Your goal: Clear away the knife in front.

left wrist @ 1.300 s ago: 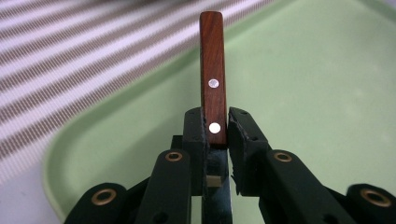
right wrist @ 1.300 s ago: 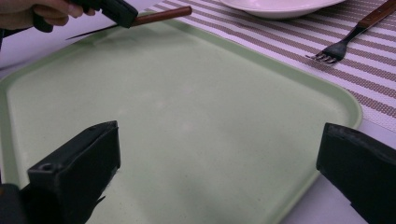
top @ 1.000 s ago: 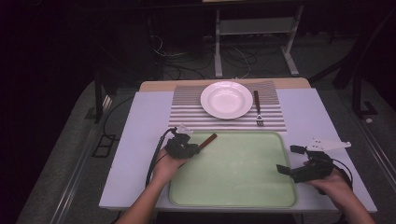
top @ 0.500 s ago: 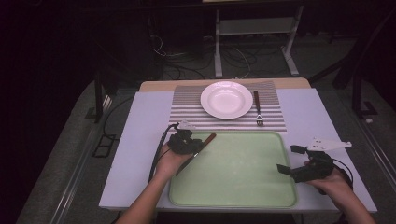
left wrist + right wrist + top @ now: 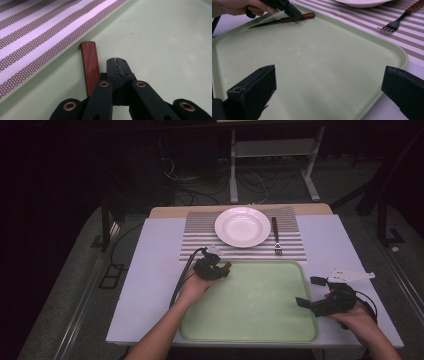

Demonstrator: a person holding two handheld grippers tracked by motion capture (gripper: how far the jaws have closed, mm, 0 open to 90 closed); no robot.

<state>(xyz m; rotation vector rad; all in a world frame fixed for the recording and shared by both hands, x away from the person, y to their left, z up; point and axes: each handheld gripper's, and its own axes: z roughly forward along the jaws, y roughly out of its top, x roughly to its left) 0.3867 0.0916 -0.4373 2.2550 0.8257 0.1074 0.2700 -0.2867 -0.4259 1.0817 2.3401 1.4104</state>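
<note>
A knife with a red-brown wooden handle lies in the green tray along its far left rim, its dark blade pointing toward the person. My left gripper is shut, jaws pressed together with nothing between them. It sits low over the tray, and the knife handle runs alongside and partly under its left jaw. My right gripper hovers at the tray's right edge, wide open and empty.
A white plate and a fork rest on a striped placemat beyond the tray. The tray lies on a pale lavender table. A cable trails from the left gripper.
My left gripper has slid a little to the right along the knife, covering more of its handle. The right gripper has stayed put and open.
</note>
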